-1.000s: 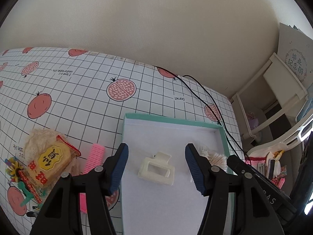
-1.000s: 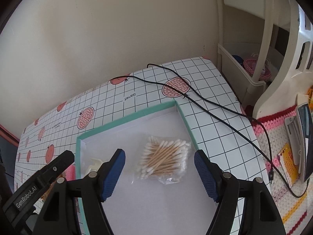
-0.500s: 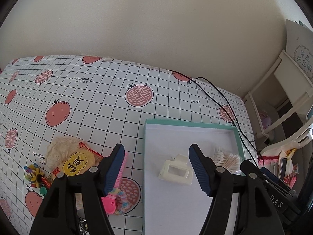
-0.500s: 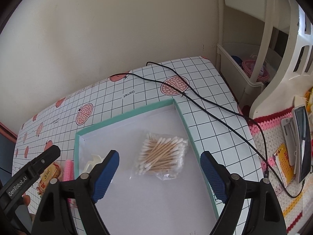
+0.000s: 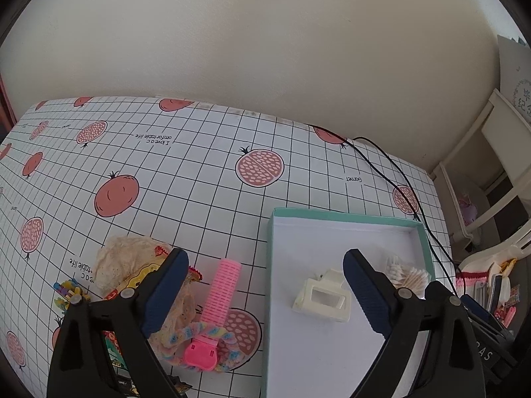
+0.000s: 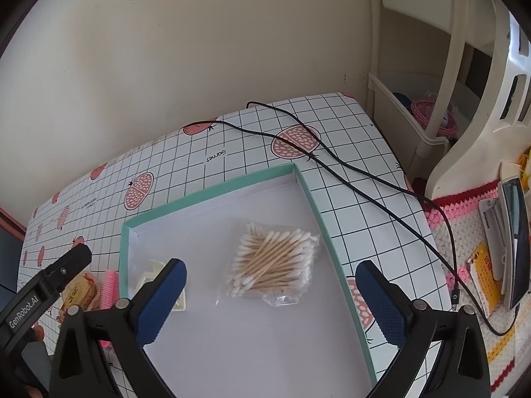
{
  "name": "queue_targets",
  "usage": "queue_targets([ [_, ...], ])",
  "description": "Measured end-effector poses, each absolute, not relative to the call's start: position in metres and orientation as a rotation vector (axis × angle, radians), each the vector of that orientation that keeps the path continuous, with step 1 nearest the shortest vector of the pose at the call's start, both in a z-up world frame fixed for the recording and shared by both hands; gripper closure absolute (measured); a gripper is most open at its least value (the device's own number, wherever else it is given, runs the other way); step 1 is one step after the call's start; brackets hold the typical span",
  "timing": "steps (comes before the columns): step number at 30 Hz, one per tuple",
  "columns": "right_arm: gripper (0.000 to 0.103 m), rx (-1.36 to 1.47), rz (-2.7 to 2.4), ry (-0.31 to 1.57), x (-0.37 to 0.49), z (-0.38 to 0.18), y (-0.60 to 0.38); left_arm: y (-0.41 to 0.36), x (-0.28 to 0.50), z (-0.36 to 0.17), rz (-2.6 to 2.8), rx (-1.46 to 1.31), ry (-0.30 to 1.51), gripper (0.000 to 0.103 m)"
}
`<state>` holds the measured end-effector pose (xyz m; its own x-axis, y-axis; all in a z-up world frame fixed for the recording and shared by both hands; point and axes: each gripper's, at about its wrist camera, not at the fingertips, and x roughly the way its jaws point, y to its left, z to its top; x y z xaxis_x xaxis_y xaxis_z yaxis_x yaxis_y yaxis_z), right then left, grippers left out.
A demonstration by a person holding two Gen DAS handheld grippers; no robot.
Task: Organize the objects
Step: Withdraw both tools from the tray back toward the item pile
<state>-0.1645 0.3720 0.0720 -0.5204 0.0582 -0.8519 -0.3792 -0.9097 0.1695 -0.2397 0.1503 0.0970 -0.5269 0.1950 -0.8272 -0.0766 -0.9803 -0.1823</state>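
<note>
Now, both my claws hang empty over the sorting job.

My left gripper (image 5: 265,290) and right gripper (image 6: 270,298) stand wide apart; the hair clip (image 5: 322,298) and cotton swabs (image 6: 273,260) lie in the teal box (image 6: 205,192), presumably sorted, while the pink roller (image 5: 220,290) waits outside it.
</note>
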Motion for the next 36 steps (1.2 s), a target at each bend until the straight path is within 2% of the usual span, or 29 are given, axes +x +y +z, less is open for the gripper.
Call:
queue_targets([
  [19, 0.000, -1.386, 2.499, 0.475, -0.151, 0.087, 0.356, 0.138, -0.226, 0.112, 2.614, -1.452, -0.147, 0.008],
  [31, 0.000, -1.411, 2.556, 0.429, -0.124, 0.121, 0.307, 0.092, -0.182, 0.159, 2.688, -1.424, -0.117, 0.008],
  [36, 0.000, -1.439, 2.583, 0.396, -0.116, 0.127, 0.281, 0.060, -0.156, 0.159, 2.717, -1.416, -0.103, 0.008],
])
